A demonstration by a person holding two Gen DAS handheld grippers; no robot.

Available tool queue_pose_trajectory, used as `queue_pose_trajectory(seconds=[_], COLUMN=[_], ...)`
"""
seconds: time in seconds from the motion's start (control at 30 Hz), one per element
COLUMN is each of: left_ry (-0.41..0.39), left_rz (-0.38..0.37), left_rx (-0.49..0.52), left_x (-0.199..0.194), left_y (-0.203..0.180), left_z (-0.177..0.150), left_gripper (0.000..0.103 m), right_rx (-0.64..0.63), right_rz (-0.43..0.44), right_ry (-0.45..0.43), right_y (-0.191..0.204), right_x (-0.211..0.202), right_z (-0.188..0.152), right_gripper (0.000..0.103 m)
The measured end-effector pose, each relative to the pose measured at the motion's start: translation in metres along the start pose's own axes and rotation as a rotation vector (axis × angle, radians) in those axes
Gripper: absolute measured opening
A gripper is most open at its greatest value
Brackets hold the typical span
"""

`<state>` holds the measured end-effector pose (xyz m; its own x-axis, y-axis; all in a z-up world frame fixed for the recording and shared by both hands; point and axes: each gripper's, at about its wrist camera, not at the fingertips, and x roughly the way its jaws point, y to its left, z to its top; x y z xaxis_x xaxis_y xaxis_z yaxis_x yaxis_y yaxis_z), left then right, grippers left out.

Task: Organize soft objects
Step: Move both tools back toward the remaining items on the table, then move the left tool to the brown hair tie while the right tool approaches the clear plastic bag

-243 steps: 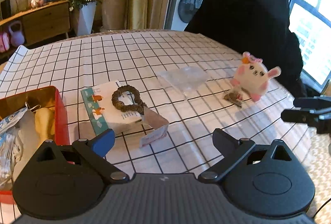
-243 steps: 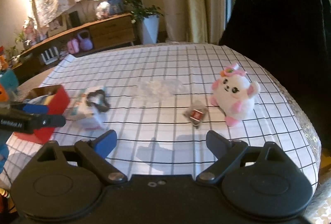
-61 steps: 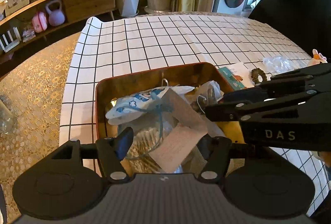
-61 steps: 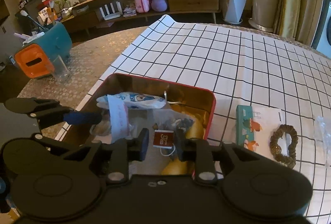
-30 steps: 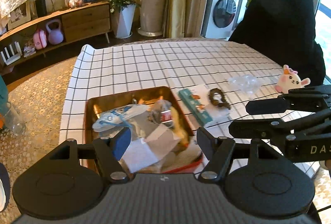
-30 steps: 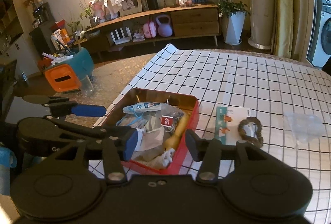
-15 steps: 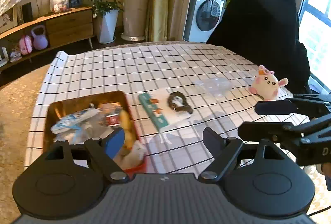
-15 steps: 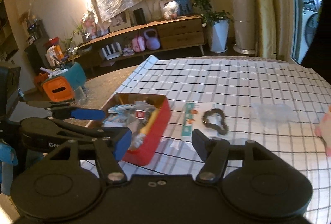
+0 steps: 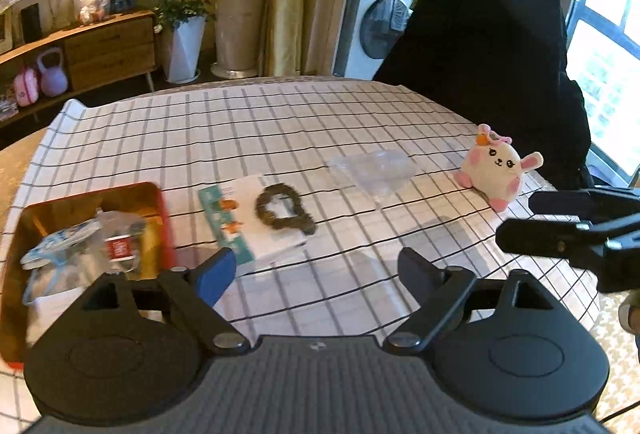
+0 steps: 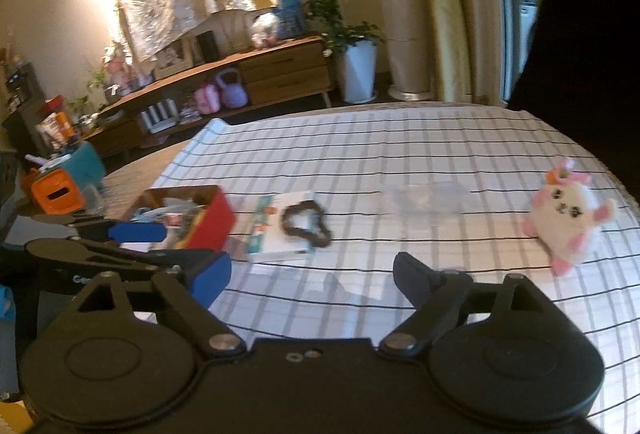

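A white-and-pink plush bunny (image 9: 497,167) sits upright near the counter's right edge, a dark scrunchie (image 9: 284,209) lies flat on a white-and-teal card (image 9: 247,220) at centre, and the red tin (image 9: 162,205) at left holds small packets.

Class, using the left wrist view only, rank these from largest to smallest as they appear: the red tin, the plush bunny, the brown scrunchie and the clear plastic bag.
1. Red tin, though it is nearest the camera.
2. Clear plastic bag and plush bunny: too alike to separate.
3. Brown scrunchie.
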<state>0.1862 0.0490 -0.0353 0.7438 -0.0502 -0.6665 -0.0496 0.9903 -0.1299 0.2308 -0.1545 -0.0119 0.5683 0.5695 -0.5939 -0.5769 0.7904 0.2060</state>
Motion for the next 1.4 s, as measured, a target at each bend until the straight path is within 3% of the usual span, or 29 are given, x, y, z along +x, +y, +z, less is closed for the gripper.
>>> queue_pose_trajectory(seconds=[0.07, 0.57, 1.13, 1.4], left_ry=[-0.01, -0.008, 0.033, 0.019], left_rz=[0.0, 0.057, 0.099, 0.129], left_rx=[0.006, -0.019, -0.039, 0.006], left_x=[0.008, 0.079, 0.142, 0.157], left_y=[-0.006, -0.003, 0.009, 0.01], left_z=[0.001, 0.015, 0.019, 0.014], left_gripper=[0.101, 0.101, 0.101, 0.1], right_rx=[0.007, 0.019, -0.026, -0.035], right_rz=[-0.017, -0.087, -0.116, -0.133], right_ry=[-0.001, 0.063, 0.145, 0.185], right_y=[-0.012, -0.072, -0.092, -0.091], right_x=[0.003, 0.054, 0.162, 0.209], right_z=[0.002, 0.014, 0.045, 0.048], right_gripper=[0.09, 0.091, 0.096, 0.096])
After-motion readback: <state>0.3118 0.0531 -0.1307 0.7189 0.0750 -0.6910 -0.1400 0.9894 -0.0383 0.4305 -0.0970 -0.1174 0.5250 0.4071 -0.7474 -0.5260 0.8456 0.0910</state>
